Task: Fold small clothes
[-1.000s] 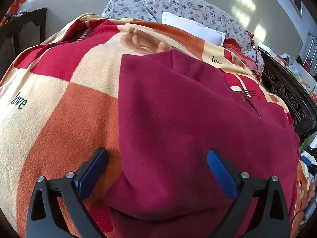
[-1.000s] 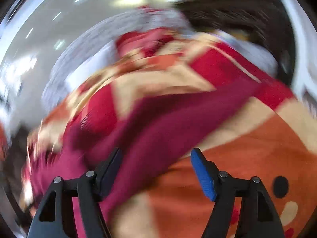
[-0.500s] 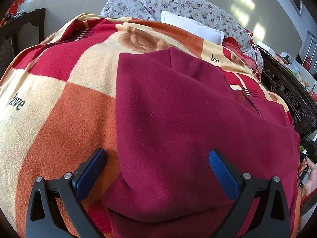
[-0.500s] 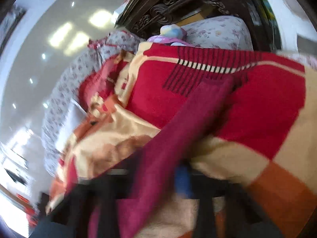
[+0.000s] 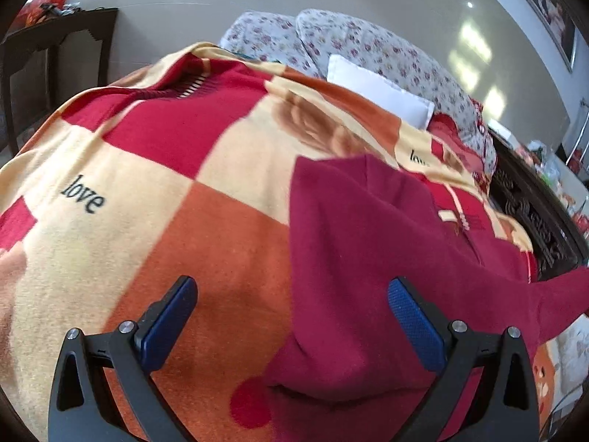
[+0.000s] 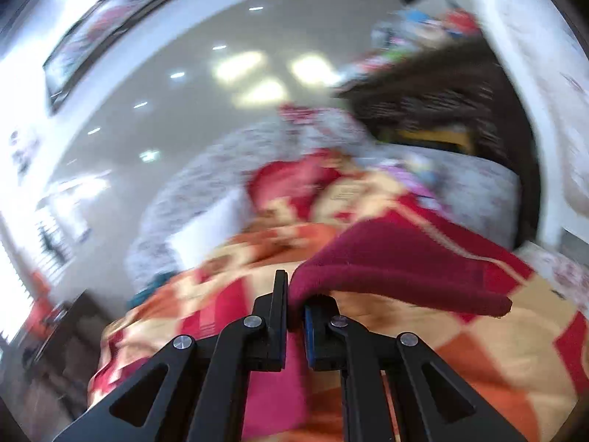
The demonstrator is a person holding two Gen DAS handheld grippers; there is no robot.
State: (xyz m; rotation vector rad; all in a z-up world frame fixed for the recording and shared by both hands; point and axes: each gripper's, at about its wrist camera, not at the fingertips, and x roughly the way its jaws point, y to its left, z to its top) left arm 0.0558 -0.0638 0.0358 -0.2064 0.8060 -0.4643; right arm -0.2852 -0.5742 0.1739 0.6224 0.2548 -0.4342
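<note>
the right tongs (image 6: 294,309) are pinching an edge of the maroon garment (image 6: 397,265), lifting it off the checked blanket (image 6: 478,353) just ahead of them. the left tongs (image 5: 291,316) are spread wide and hold nothing, hovering over the garment's near left edge, the rest of it lying flat on the bed beyond and to their right. to fold well, i judge the right tongs should carry the lifted edge low and straight across while the left tongs pin the near corner so the cloth does not drag. farther off lie the floral pillows (image 5: 353,48).
</note>
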